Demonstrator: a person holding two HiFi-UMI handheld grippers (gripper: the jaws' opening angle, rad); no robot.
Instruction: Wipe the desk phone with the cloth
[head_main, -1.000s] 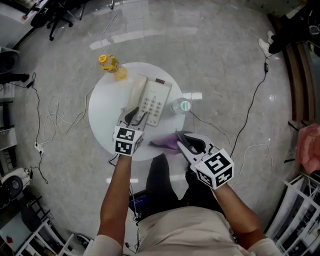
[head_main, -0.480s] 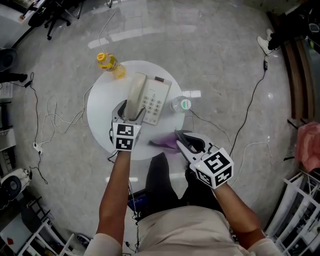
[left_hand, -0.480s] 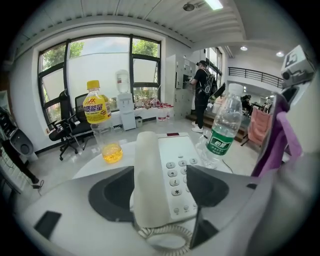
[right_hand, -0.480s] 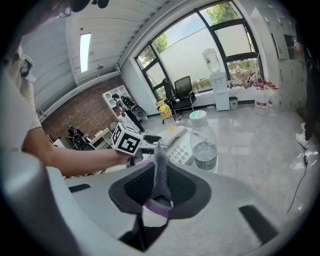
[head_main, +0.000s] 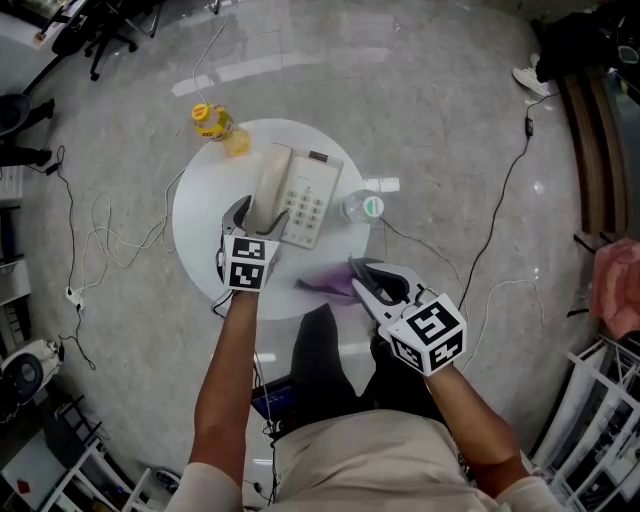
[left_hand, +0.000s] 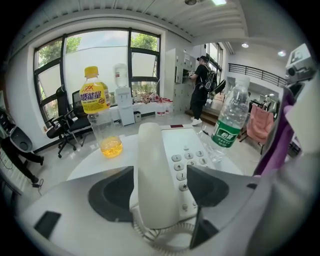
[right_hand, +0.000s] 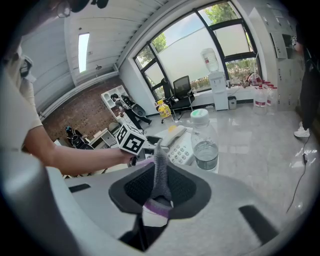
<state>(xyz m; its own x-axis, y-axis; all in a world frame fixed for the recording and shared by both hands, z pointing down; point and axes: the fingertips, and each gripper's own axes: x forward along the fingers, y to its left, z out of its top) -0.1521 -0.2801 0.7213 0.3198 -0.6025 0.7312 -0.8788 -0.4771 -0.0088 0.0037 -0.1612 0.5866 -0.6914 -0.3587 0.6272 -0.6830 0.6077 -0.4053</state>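
Left hand-held gripper (head_main: 257, 216) just opened astride handset (head_main: 268, 185); right one (head_main: 358, 274) clamps cloth (head_main: 328, 286).

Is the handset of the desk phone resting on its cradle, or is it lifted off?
Resting on the cradle: the handset lies flat along one side of the desk phone, not raised.

A polished grey stone floor (head_main: 430, 120) spreads around the round white bench (head_main: 200, 240), with thin cables (head_main: 513, 185) trailing across it. Tall dark-framed windows (left_hand: 100, 60) let in daylight, with greenery outside. A black office chair (left_hand: 67, 127) and a water dispenser (left_hand: 123, 100) stand before them. The ceiling (left_hand: 165, 15) is white and ribbed, a long light panel (right_hand: 83, 45) glows overhead, and one wall (right_hand: 87, 107) is brick.
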